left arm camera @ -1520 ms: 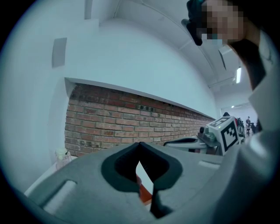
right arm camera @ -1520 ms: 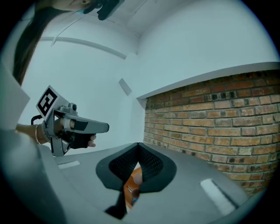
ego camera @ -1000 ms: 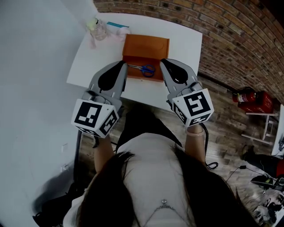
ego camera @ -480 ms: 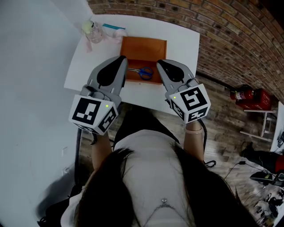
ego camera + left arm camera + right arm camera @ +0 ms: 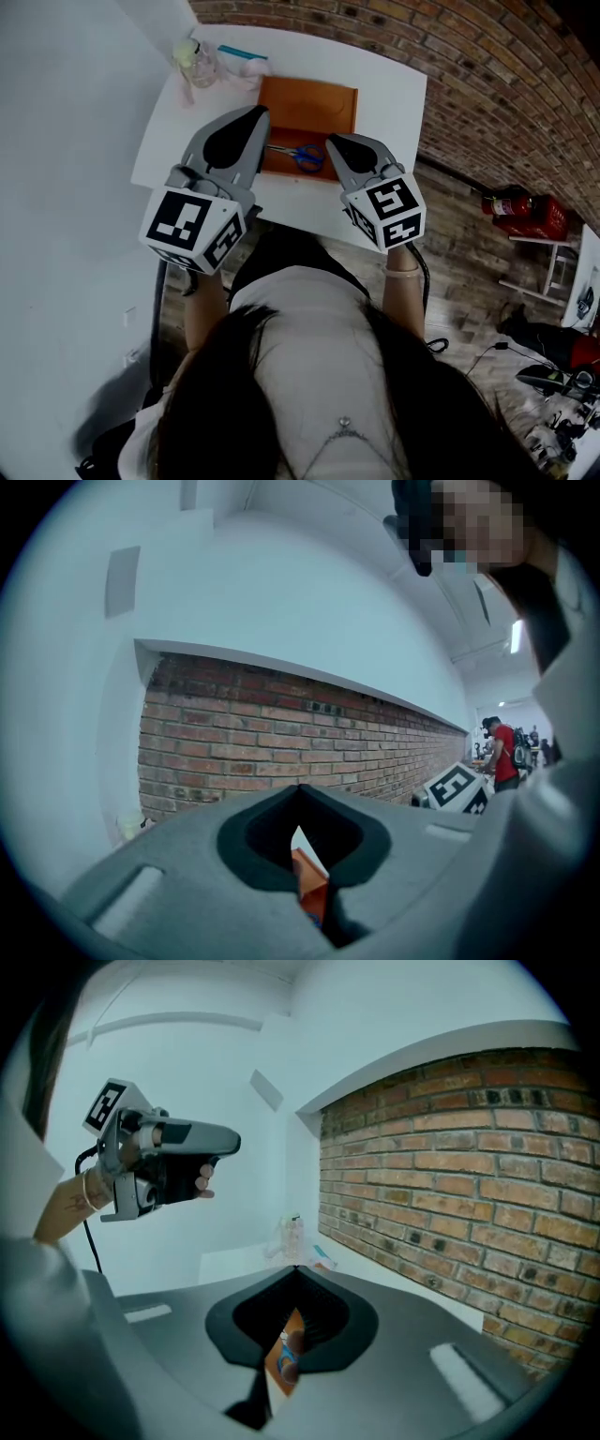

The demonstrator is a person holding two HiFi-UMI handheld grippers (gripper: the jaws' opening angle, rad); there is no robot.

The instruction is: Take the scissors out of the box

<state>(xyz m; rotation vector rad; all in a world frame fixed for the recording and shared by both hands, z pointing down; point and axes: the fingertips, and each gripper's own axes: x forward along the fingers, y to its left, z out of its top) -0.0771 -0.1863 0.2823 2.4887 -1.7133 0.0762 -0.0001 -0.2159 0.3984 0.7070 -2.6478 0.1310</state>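
Lowering right tool (image 5: 332, 142) nearer scissors (image 5: 302, 155) in box (image 5: 314, 101); left tool (image 5: 260, 112) advanced; both closed, empty.

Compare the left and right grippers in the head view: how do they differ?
The left gripper has its tip at the orange box's left wall, while the right gripper has its tip over the box interior, beside the scissors' blue handles. The left gripper's marker cube looks bigger in that view than the right gripper's. Both are shut and hold nothing.
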